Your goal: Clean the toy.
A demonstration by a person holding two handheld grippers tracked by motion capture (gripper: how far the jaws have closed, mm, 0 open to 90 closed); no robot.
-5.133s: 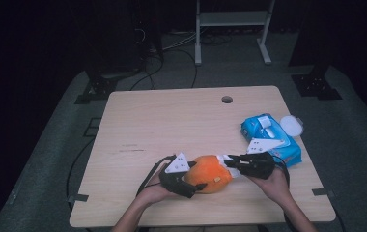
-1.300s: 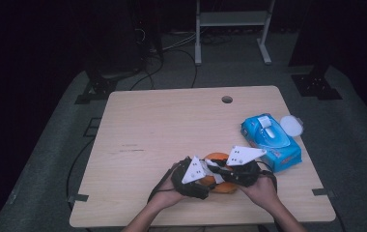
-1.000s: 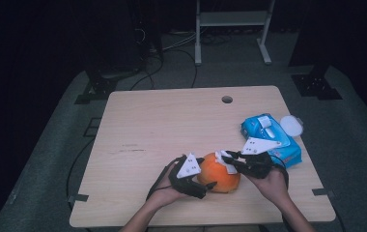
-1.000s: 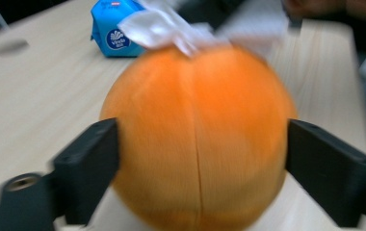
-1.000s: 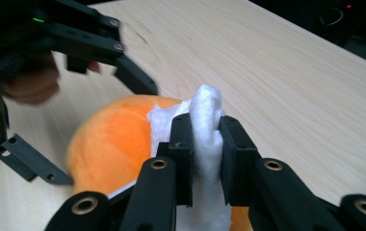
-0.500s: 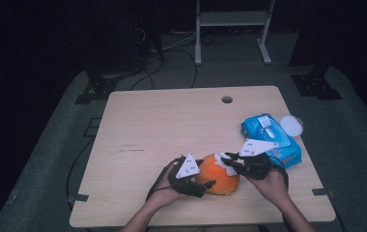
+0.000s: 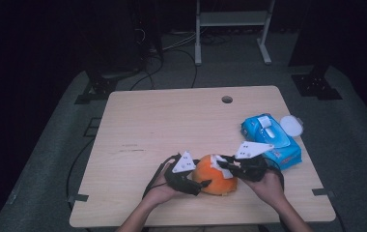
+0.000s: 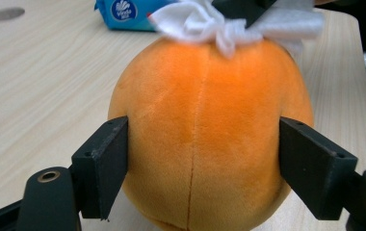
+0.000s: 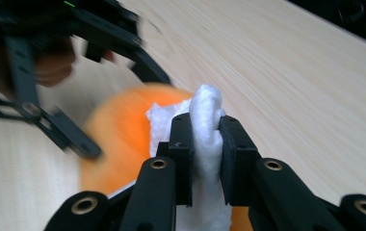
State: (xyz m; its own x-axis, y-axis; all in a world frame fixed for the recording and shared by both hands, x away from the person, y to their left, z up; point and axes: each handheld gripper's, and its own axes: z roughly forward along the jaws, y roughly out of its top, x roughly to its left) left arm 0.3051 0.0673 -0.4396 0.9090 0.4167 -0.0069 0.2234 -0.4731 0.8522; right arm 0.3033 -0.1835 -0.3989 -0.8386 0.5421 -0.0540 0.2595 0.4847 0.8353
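Standing at the near edge of the desk (image 7: pixel 138 121), the person works low, around six o'clock on its top. The left claw (image 7: pixel 202 184) has just been closing, and its two black jaws now press the sides of an orange plush ball (image 7: pixel 216 176), one at nine o'clock and one at three o'clock as the left gripper view has it, the plush bulging between them. The ball sits on the wood between both hands. On its crown, at twelve o'clock, lies a white wipe (image 8: pixel 210 21), bunched and crumpled. The right claw (image 9: pixel 205 139) is nearly closed, its jaws pinching a fold of that wipe and holding it against the top of the ball. Off toward two o'clock from the ball, just beside the right hand (image 7: pixel 268 186), lies a blue wipe packet (image 7: pixel 273 140) with a round white lid (image 7: pixel 291 125) at its far corner.
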